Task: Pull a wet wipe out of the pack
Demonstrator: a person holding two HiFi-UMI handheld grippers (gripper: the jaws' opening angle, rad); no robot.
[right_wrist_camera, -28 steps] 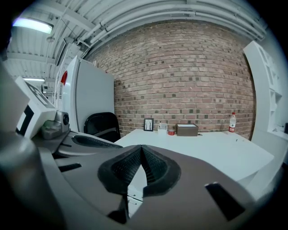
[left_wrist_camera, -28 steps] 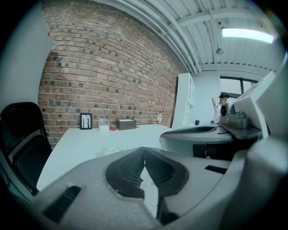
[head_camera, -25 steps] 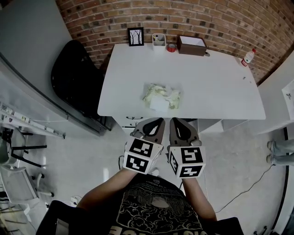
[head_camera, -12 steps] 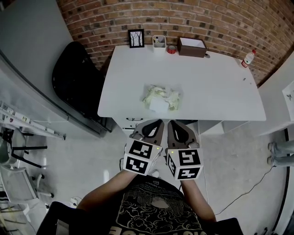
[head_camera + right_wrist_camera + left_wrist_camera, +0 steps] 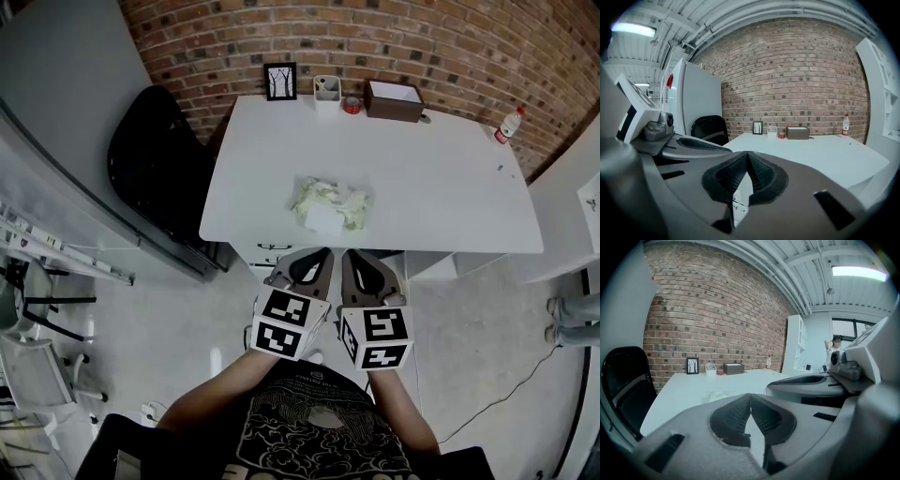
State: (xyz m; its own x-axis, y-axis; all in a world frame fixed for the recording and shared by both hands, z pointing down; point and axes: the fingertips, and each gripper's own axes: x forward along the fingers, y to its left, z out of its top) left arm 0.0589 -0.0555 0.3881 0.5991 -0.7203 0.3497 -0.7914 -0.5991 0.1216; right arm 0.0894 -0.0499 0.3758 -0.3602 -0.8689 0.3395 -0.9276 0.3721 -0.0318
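The wet wipe pack [image 5: 328, 204], pale green with a white flap, lies near the front edge of the white table [image 5: 450, 187]. In the left gripper view the pack [image 5: 719, 394] shows small, just beyond the jaws. Both grippers hang side by side in front of the person's chest, short of the table edge and apart from the pack. On the left gripper [image 5: 319, 255] [image 5: 750, 397] the jaw tips meet with nothing between them. The right gripper [image 5: 354, 255] [image 5: 747, 154] is shut and empty as well. The right gripper view does not show the pack.
Along the brick wall at the table's back stand a framed picture [image 5: 279, 81], a white cup [image 5: 326, 89], a red roll [image 5: 351, 103] and a brown box [image 5: 394, 97]. A bottle [image 5: 508, 124] is at the far right corner. A black chair [image 5: 155, 159] stands left of the table.
Almost nothing differs. Both grippers stay shut near the body; the right one has drifted slightly left and lower in the view.
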